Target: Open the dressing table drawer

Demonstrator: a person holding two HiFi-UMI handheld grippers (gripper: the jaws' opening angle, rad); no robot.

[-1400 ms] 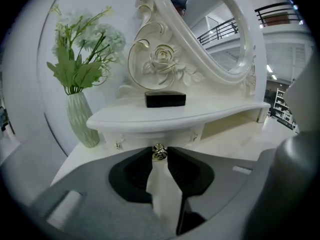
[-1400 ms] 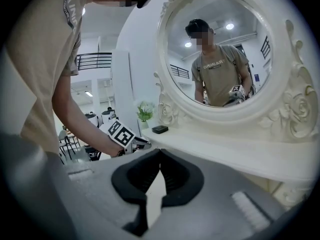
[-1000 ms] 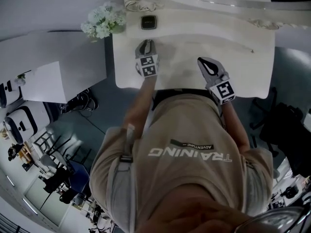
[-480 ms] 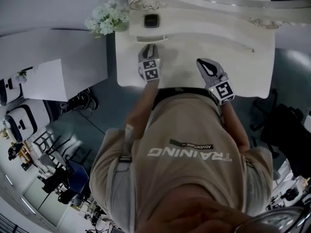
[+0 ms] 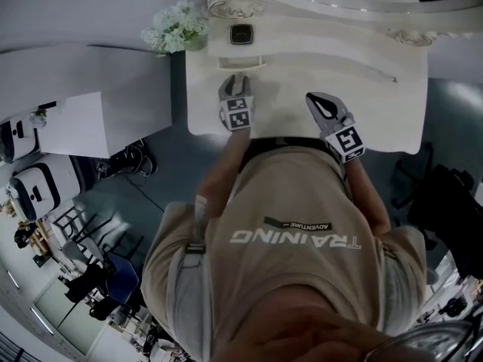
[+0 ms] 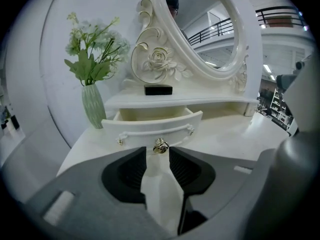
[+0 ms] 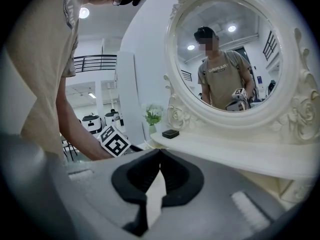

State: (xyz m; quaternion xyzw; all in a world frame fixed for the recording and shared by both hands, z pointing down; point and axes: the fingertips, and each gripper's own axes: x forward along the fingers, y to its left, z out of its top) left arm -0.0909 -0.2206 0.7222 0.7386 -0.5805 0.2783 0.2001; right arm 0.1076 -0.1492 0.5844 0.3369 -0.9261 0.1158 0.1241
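1. White dressing table (image 5: 362, 104) has its small drawer (image 6: 152, 121) pulled out below the mirror (image 6: 205, 24).
2. On the left gripper (image 6: 157, 151) the jaws are opening, with the drawer's gold knob (image 6: 160, 146) between their tips.
3. On the right gripper (image 7: 159, 153) the jaws are pressed together, with nothing between them.

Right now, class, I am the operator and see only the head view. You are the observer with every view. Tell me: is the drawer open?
Observer: Yes. The left gripper view shows the drawer pulled out from under the shelf, with its inside showing.
Operator: Is the left gripper on its knob?
Observer: The gold knob sits between its jaw tips, and the jaws are opening.
Operator: And the right gripper?
Observer: Its own view shows the jaw tips together, with nothing between them.
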